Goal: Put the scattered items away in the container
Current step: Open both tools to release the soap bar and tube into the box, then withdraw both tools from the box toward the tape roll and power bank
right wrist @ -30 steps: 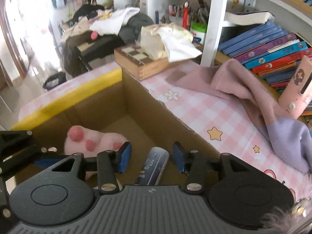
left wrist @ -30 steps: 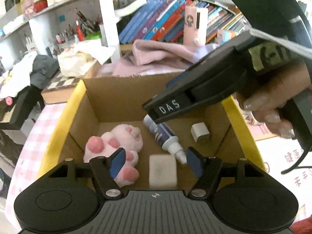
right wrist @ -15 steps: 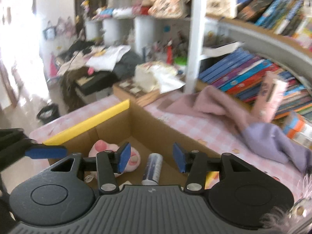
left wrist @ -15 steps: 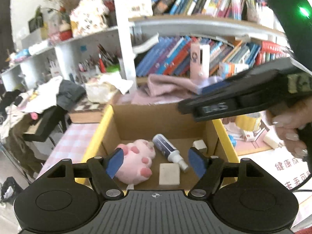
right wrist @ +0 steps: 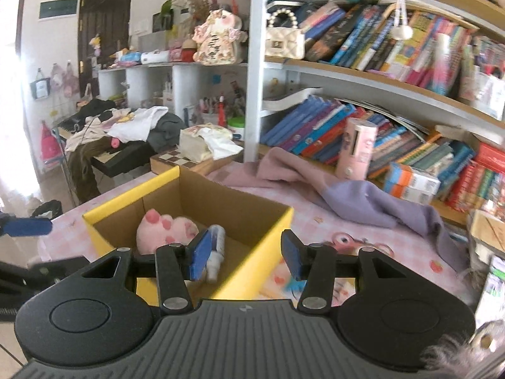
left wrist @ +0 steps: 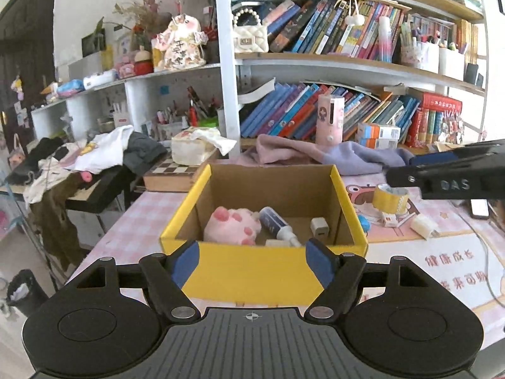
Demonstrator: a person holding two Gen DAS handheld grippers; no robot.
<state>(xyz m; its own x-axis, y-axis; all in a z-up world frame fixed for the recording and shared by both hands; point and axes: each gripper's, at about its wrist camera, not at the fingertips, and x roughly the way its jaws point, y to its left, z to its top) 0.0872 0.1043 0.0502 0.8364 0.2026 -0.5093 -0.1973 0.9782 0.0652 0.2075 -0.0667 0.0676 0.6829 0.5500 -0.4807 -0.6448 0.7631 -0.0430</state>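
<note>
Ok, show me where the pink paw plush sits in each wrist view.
Left wrist: the pink paw plush lies low in the middle, in the left half of the yellow-edged box.
Right wrist: the plush is lower left of centre, just left of the blue-and-white bottle.
Shared landmark: the pink cylinder standing before the books.

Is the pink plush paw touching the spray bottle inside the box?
Cannot tell: in the left wrist view the plush paw sits right beside the bottle, with neither contact nor gap plain.

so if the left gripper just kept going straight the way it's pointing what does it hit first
Most likely the yellow front wall of the cardboard box, which fills the gap ahead of the left gripper. Its jaws are opening with nothing between them. Depth is hard to judge here.
</note>
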